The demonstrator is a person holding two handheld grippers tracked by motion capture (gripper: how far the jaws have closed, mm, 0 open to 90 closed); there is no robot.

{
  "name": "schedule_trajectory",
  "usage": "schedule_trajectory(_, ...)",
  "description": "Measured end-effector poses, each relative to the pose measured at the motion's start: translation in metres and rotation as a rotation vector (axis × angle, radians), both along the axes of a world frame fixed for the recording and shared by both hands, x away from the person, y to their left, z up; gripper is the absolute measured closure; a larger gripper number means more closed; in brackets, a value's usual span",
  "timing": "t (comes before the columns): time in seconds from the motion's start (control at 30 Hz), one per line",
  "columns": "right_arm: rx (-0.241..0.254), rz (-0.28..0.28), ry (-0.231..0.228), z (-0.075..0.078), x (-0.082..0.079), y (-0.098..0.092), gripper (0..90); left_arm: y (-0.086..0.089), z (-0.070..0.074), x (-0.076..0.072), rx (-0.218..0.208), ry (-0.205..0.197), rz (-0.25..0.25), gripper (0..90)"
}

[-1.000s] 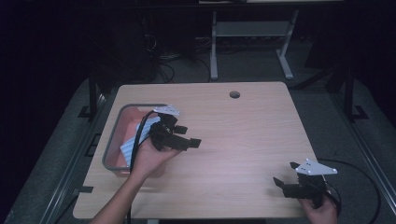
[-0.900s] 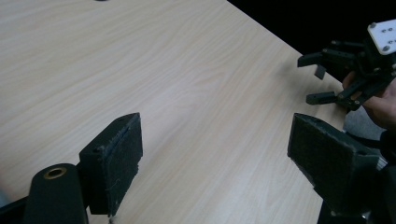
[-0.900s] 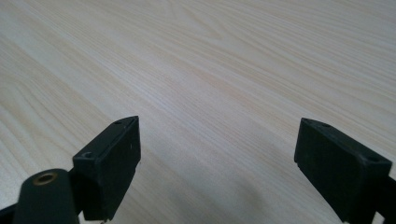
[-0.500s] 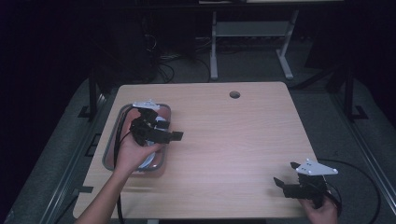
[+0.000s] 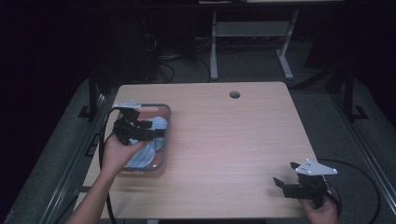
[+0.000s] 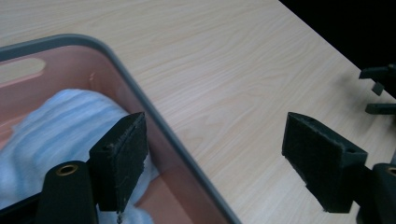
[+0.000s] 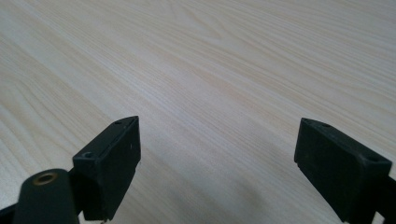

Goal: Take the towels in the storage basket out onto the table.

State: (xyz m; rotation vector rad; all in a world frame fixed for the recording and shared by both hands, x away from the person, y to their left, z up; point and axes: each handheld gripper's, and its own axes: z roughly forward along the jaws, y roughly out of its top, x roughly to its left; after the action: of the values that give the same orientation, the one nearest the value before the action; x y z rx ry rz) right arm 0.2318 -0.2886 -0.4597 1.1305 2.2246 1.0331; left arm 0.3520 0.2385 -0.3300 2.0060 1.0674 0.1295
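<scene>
Cloth (image 5: 148, 148), pale blue and white striped, lies bunched inside the grey-rimmed tray (image 5: 167, 122) at the left side of the wooden table (image 5: 233, 144); its folds are hard to read from the high view, so it may be a towel. Left gripper (image 5: 156, 133) hovers over the tray. Its jaws have just been closing a little but stand wide apart, nothing pressed between them. In the left gripper view one pad (image 6: 120, 161) sits above the cloth (image 6: 60, 135) inside the tray's rim (image 6: 154, 116), the other over bare table beyond the rim. Right gripper (image 5: 286, 173) rests near the table's front right corner, well apart from the tray, jaws spread wide and empty over bare wood (image 7: 210, 70).
</scene>
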Motion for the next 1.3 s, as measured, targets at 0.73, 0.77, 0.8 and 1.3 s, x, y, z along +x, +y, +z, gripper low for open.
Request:
schedule_trajectory(0.73, -0.001, 0.004, 0.003, 0.000, -0.001, 0.000, 14.1, 0.036, -0.026, 0.010, 0.064, 0.060, 0.124, 23.5)
schedule_trajectory(0.77, -0.001, 0.004, 0.003, 0.000, -0.001, 0.000, 14.1, 0.037, -0.028, 0.010, 0.065, 0.063, 0.127, 23.5)
schedule_trajectory(0.8, 0.000, 0.004, 0.003, 0.000, -0.001, 0.000, 14.1, 0.037, -0.029, 0.011, 0.067, 0.066, 0.130, 24.0)
schedule_trajectory(1.3, 0.007, 0.005, 0.004, 0.000, -0.002, -0.001, 14.1, 0.031, -0.051, 0.023, 0.179, 0.158, 0.166, 32.5)
